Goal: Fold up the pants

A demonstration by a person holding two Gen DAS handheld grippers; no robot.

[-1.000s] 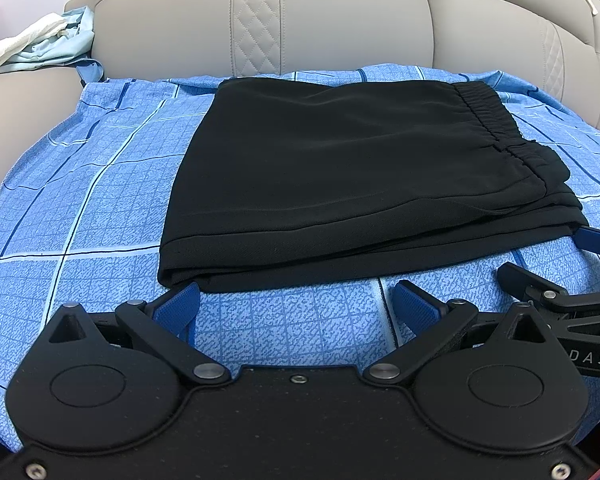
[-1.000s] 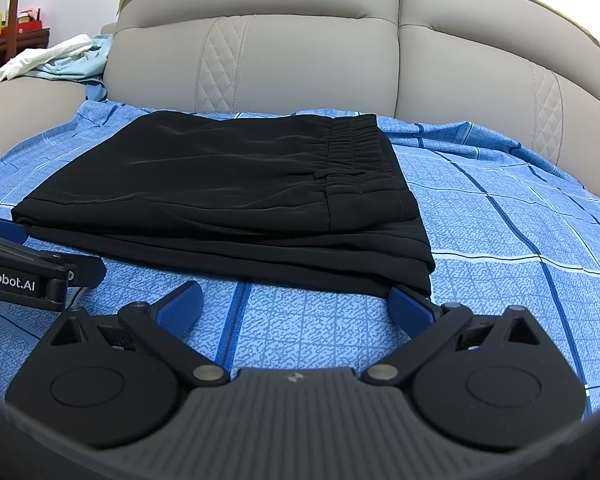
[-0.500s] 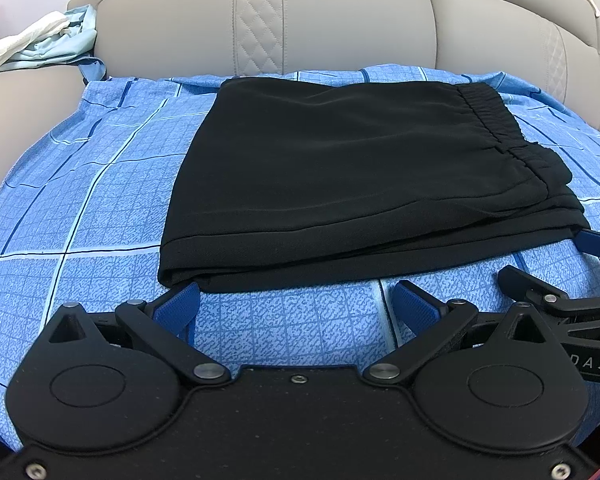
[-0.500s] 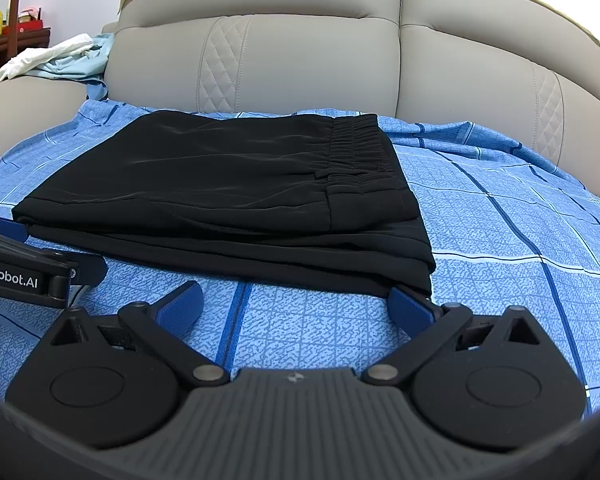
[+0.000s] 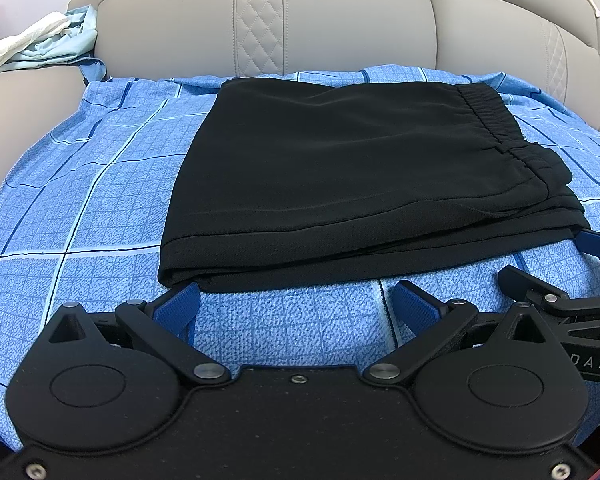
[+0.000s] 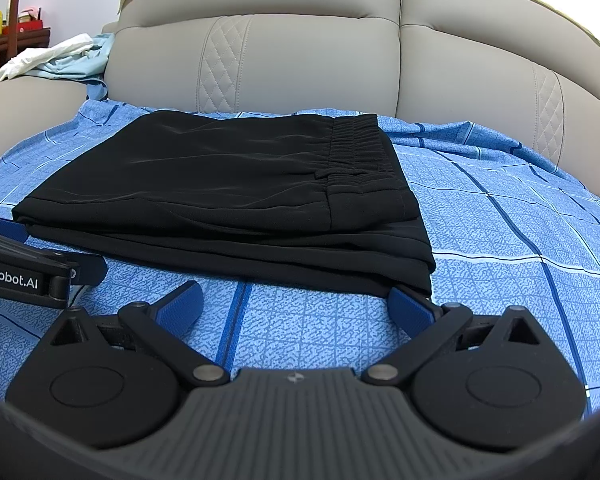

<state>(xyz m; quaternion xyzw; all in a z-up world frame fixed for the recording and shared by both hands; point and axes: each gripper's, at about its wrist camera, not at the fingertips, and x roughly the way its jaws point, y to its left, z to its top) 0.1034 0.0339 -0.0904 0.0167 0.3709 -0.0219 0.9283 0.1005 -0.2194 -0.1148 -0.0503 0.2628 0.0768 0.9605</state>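
Black pants point(image 5: 356, 176) lie folded into a flat stack on a blue checked sheet point(image 5: 92, 208), elastic waistband at the right. They also show in the right wrist view point(image 6: 228, 196). My left gripper point(image 5: 296, 304) is open and empty, just in front of the stack's near edge, its left pad at the near left corner. My right gripper point(image 6: 296, 304) is open and empty at the near right corner, its right pad touching the pants' edge. Each gripper shows in the other's view: the right one point(image 5: 560, 280), the left one point(image 6: 32, 256).
A beige padded sofa back point(image 5: 340, 20) rises behind the sheet. Light blue and white clothes point(image 5: 40, 44) lie on the left armrest. A wooden cabinet with bottles point(image 6: 4, 36) stands at far left. The sheet point(image 6: 520, 232) extends right of the pants.
Both grippers have stayed open and nearly still. The view has shifted only slightly; the pants have not moved.
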